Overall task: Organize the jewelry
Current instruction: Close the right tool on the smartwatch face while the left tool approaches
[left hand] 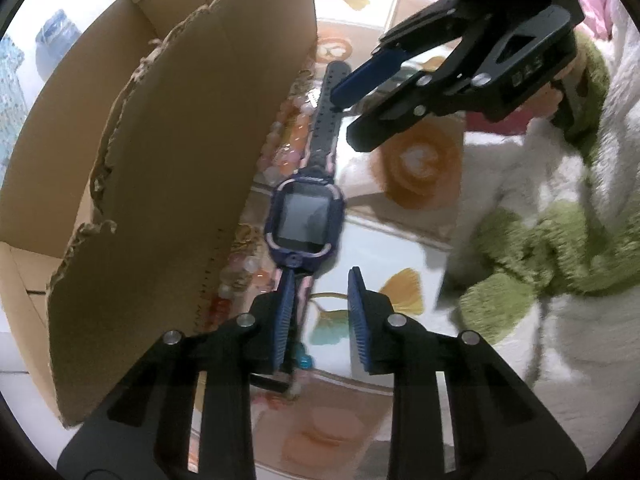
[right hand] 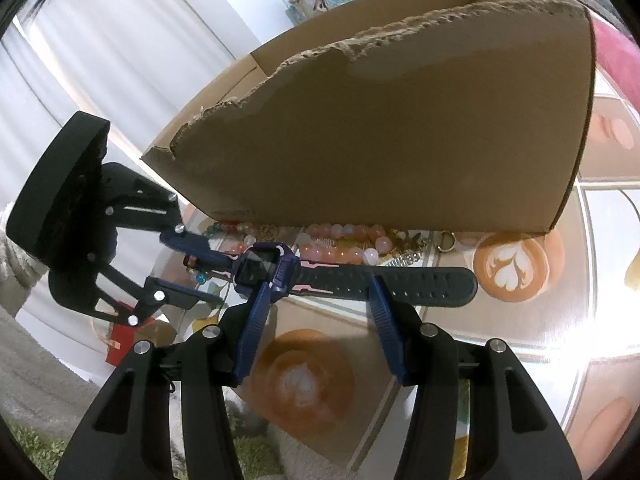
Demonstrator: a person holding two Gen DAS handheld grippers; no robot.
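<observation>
A purple-and-pink smartwatch with a dark strap lies flat on the patterned tabletop, next to a torn cardboard box. My left gripper is open, its jaws straddling the watch's near strap end. My right gripper is open over the watch, one finger by the face, the other on the long strap. The right gripper shows in the left wrist view above the far strap. Pink and orange bead bracelets and gold chains lie along the box's foot.
The cardboard box stands tall just beyond the watch. A green-and-white fluffy cloth lies to the right in the left wrist view. The tabletop has coffee-cup prints and glare. A red item sits below the table edge.
</observation>
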